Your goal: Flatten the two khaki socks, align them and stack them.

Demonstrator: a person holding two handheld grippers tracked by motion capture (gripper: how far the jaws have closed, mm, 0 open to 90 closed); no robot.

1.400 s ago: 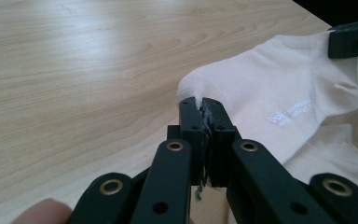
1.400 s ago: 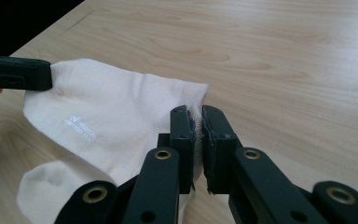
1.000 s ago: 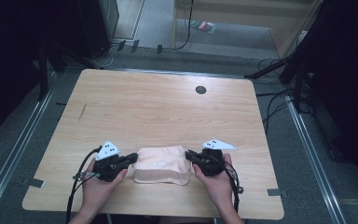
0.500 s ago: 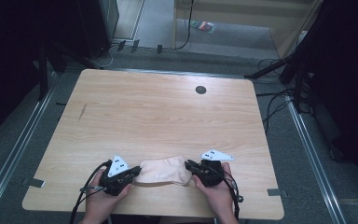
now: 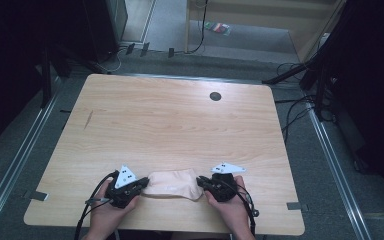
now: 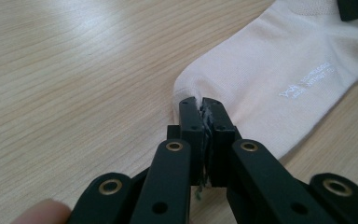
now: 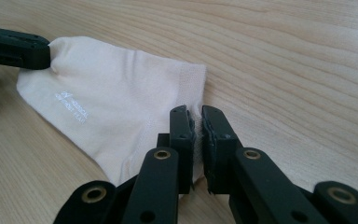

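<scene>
both hand-held grippers, left (image 6: 203, 105) and right (image 7: 195, 114), pinch opposite ends of the pale sock (image 5: 172, 183).

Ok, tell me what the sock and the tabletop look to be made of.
Sock: a fine knit fabric, pale cream, matte; it creases softly, shows a ribbed band at one edge and small white printed lettering. The fibre cannot be told.

Tabletop: light wood-grain surface with a slight sheen; straight grain lines show in both gripper views. Whether it is solid wood or a printed laminate stays open.
</scene>
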